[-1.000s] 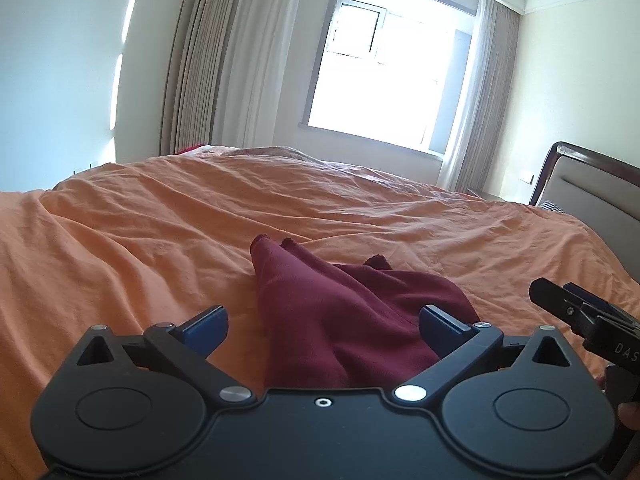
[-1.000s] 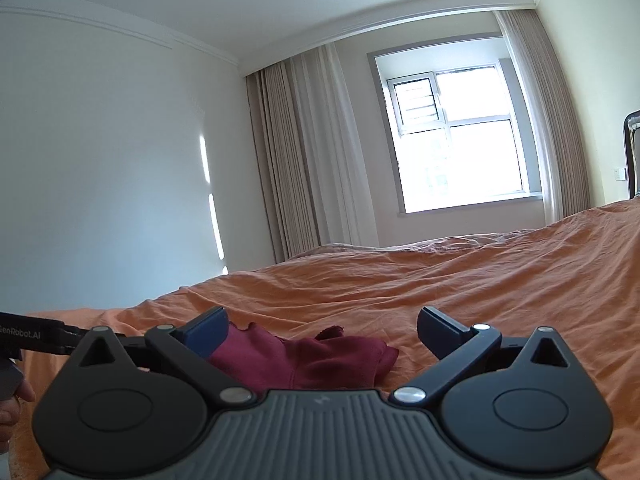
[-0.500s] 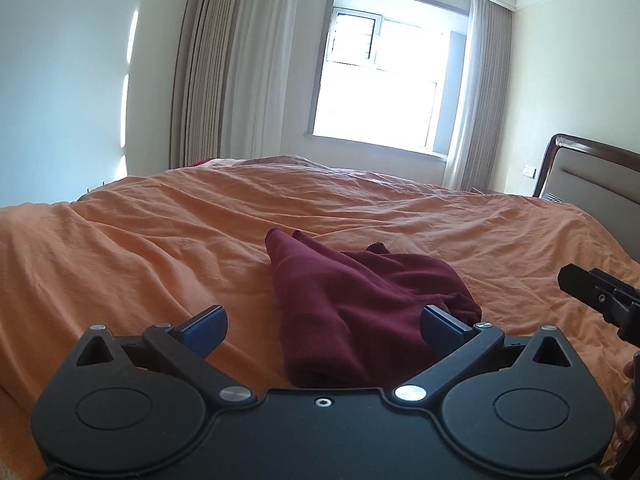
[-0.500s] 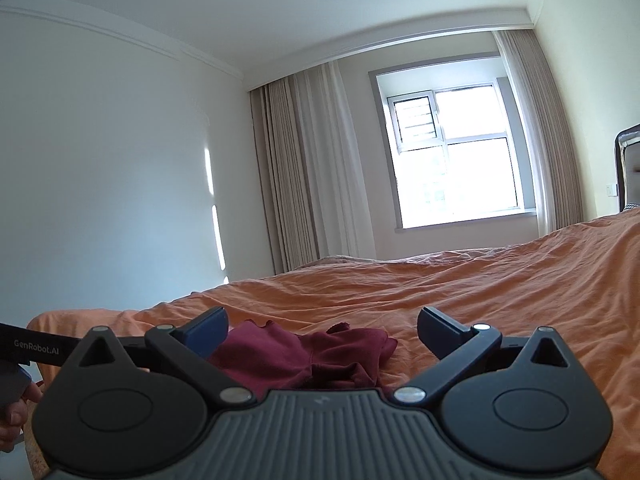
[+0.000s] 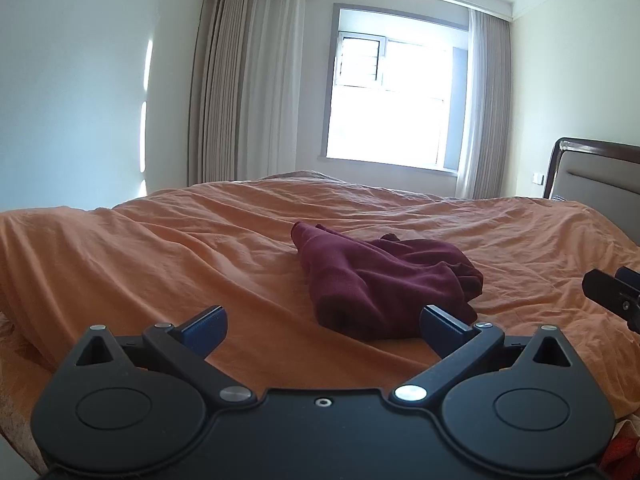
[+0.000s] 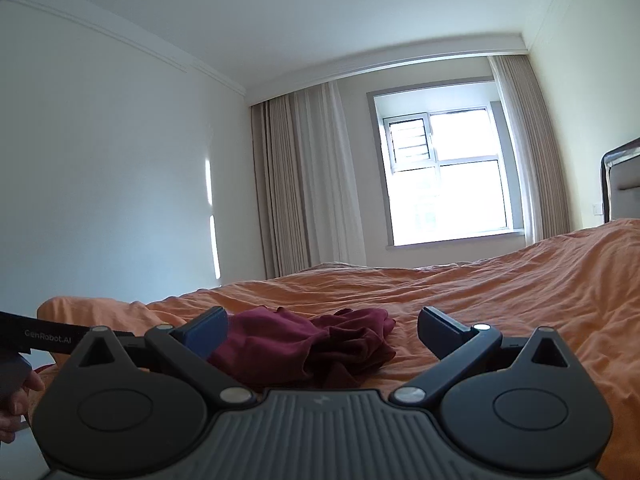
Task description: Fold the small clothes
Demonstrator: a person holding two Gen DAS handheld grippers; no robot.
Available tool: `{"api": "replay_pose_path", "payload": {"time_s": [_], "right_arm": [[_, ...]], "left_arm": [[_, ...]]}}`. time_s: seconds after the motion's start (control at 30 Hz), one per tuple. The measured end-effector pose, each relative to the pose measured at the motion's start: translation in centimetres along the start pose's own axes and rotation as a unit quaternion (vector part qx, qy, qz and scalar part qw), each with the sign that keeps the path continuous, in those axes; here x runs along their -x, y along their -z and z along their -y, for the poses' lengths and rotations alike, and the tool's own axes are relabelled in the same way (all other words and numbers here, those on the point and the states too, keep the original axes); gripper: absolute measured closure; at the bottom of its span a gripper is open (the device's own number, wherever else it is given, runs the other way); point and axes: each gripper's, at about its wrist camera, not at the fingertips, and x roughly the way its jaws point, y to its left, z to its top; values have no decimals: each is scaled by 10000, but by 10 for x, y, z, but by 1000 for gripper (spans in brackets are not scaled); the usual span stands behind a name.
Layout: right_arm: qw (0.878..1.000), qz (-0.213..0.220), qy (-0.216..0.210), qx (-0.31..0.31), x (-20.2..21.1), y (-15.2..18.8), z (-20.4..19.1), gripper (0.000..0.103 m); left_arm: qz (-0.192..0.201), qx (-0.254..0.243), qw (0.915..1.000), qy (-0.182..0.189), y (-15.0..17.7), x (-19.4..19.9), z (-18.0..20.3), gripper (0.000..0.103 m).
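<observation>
A crumpled dark red garment [image 5: 384, 280] lies in a heap on the orange bedsheet [image 5: 160, 264]. My left gripper [image 5: 324, 326] is open and empty, a short way in front of the garment's near edge. In the right wrist view the garment [image 6: 304, 344] lies just beyond my right gripper [image 6: 322, 330], which is open and empty. The right gripper's tip shows at the right edge of the left wrist view [image 5: 612, 294]. The left gripper's body shows at the left edge of the right wrist view [image 6: 44, 336].
The bed's padded headboard [image 5: 596, 184] stands at the right. A window [image 5: 392, 112] with curtains [image 5: 240, 88] is behind the bed. White walls enclose the room. A hand [image 6: 16, 400] shows at the lower left of the right wrist view.
Both grippers have pulled back and away from the garment, so it looks smaller and farther. The garment lies unmoved. Both stay open.
</observation>
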Motion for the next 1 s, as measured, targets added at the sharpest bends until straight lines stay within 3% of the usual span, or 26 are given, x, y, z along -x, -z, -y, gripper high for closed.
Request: {"api": "replay_pose_path", "payload": {"time_s": [0.2, 0.37, 0.73, 1.0], "right_arm": [[9998, -30, 104, -156, 14, 9, 1, 0], [9996, -159, 207, 51, 13, 14, -3, 0], [9971, -373, 373, 548, 1, 29, -15, 0], [9969, -471, 315, 540, -3, 32, -14, 0]], "left_arm": [[-13, -48, 9999, -144, 18, 14, -4, 1], [-75, 125, 9999, -10, 29, 18, -9, 1], [-69, 139, 9998, -79, 37, 9, -10, 1], [-175, 159, 9996, -155, 42, -1, -12, 1]]}}
